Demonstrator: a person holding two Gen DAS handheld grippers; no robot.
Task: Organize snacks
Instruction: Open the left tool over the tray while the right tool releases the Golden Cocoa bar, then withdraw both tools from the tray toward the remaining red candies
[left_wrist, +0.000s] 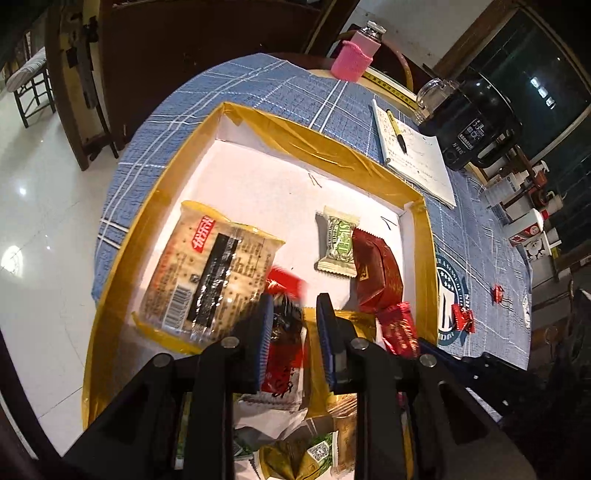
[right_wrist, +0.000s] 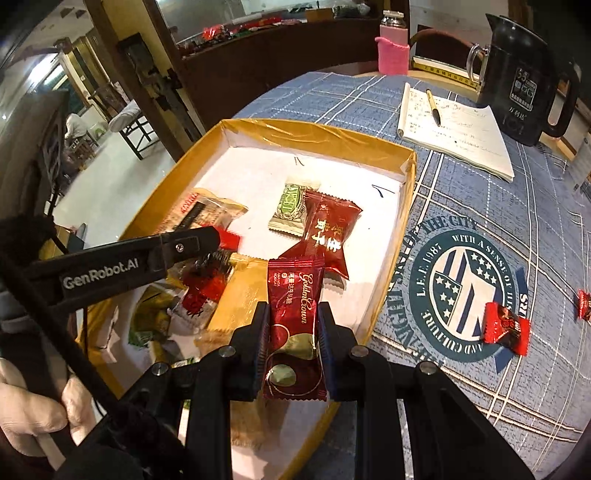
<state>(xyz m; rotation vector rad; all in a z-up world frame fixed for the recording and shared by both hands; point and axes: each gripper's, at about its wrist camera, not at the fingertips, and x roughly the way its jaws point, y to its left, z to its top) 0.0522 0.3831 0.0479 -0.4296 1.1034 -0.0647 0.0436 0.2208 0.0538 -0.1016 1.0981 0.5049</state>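
Two claws over the yellow box: right gripper clamped on the dark red packet above the near edge; left gripper apart, beside a red-black snack. Better to lower the packet flat, beside the red candy, then release.

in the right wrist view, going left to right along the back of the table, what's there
pink knit-sleeved bottle → white notepad with a yellow-and-black pen → black electric kettle
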